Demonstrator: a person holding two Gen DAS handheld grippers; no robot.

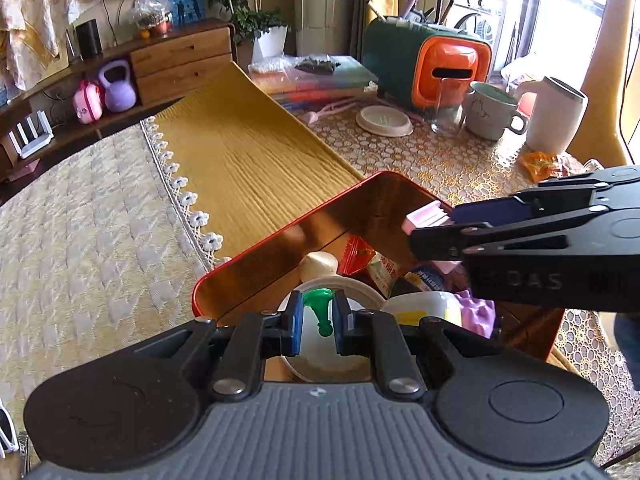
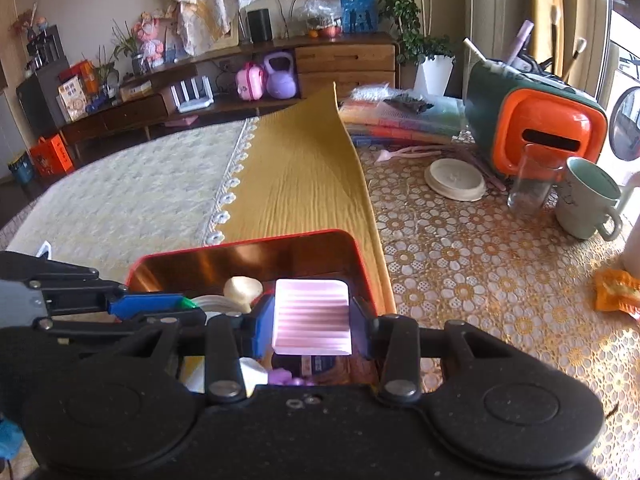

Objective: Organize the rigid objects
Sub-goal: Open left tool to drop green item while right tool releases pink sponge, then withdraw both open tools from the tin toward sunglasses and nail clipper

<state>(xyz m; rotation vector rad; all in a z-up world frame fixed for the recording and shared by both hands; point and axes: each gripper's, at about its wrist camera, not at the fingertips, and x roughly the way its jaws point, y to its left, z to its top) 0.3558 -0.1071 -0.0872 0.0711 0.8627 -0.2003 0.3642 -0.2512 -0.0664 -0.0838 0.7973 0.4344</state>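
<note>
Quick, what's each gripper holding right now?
Left gripper: closed on a small green plastic piece.
Right gripper: closed on a ridged pink plastic block.

The table (image 2: 460,280) has a gold flower cloth. On it lie a red tin (image 2: 362,264), a white lid (image 2: 454,179), a glass (image 2: 532,184), a mug (image 2: 586,204), an orange wrapper (image 2: 614,290) and an orange-green box (image 2: 536,128).
</note>
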